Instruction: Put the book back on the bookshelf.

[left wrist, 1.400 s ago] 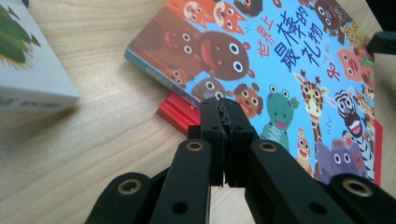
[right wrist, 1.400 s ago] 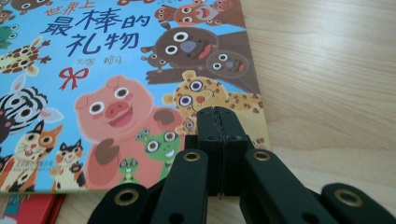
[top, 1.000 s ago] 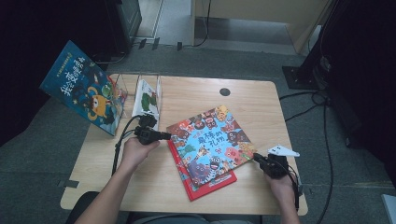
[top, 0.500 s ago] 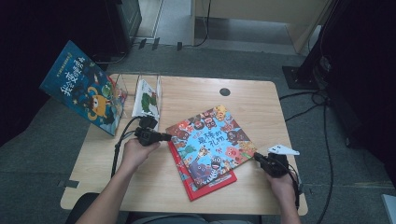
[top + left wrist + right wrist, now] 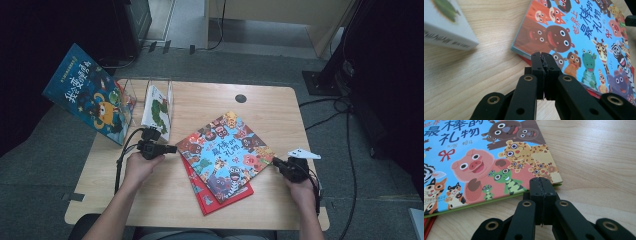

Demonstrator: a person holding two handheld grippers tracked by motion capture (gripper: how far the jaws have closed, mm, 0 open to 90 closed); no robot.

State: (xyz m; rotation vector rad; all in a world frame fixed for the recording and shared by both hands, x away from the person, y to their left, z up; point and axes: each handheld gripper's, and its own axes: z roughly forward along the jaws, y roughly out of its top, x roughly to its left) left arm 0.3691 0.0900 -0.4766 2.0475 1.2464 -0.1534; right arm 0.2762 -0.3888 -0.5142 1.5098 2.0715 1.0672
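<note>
Both tools closed, gripping nothing: left tool (image 5: 543, 58) just short of the animal picture book (image 5: 225, 152)'s near corner, right tool (image 5: 541, 185) just short of its opposite corner. Probably light, stiff, glossy, slippery; best pinched at an overhanging edge above the red book (image 5: 210, 197) on the worktop (image 5: 280, 107).

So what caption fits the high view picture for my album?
Two closed grippers, left and right, flank an animal picture book on a wooden table.

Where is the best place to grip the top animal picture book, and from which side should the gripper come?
Probably the animal book near its right corner, coming in low from the right: there the cover juts past the red book, clear of the table.
</note>
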